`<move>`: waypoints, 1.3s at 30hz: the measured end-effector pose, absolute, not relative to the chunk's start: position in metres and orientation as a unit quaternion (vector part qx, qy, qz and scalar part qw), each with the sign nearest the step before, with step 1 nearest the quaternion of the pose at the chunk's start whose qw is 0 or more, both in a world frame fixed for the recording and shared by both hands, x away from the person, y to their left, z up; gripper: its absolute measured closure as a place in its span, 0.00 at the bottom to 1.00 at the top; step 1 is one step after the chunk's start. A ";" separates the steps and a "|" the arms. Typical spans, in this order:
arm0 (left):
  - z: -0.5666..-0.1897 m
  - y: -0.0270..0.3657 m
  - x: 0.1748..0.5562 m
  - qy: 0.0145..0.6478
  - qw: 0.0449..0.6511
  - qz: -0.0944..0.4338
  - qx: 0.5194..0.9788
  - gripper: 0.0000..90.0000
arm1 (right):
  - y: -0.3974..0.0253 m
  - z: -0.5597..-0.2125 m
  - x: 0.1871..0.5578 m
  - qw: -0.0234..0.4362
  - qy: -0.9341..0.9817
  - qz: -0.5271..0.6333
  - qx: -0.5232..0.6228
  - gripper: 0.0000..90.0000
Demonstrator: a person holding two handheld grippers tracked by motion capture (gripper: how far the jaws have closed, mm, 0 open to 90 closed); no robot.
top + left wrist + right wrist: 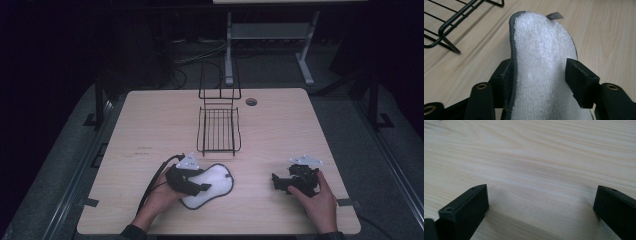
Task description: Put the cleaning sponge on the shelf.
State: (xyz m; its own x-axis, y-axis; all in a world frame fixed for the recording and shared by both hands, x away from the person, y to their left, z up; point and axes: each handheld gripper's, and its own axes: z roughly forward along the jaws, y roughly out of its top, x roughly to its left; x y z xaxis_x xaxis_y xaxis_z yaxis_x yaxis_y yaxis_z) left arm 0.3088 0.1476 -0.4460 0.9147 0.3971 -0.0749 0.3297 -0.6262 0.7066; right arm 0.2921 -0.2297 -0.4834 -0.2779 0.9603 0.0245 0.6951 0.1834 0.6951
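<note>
White padded cloth (pixel 212 182): lies flat on the desk (pixel 150 130), near the front edge, left of centre, just in front of the wire rack (pixel 218 130). Dark binding runs round its rim; a small grey tab (pixel 554 16) projects from the far end.

Left hand-held gripper (pixel 197 187): rests over the near-left part of the cloth, held by the person's left hand (pixel 162 195). In the left gripper view (pixel 539 75) its jaws stand apart with the cloth lying between them; the left jaw is against the bound edge, the right jaw sits on or just above the white pile. Not clamped.

Wire rack: black, empty, its low tray facing the person and an upright frame at the back. Apart from the cloth. A corner of it appears at the top left of the left gripper view (pixel 446 30).

Right hand-held gripper (pixel 281 184): on the desk at the right, well apart from the cloth, under the right hand (pixel 317 197). In the right gripper view (pixel 541 202) its jaws are wide apart with bare wood grain between them; nothing held.

The high view alone shows a cable hole (pixel 251 101) near the desk's far edge.
</note>
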 end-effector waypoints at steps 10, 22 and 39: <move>-0.437 0.155 0.310 0.205 0.412 0.022 0.887 0.63 | -0.230 -0.483 0.292 0.216 0.738 0.307 0.561 0.00; -0.428 0.162 0.310 0.211 0.454 -0.020 0.866 0.81 | -0.230 -0.483 0.292 0.216 0.738 0.307 0.561 0.00; -0.420 0.171 0.311 0.219 0.472 -0.047 0.853 0.90 | -0.230 -0.483 0.292 0.216 0.739 0.306 0.560 0.00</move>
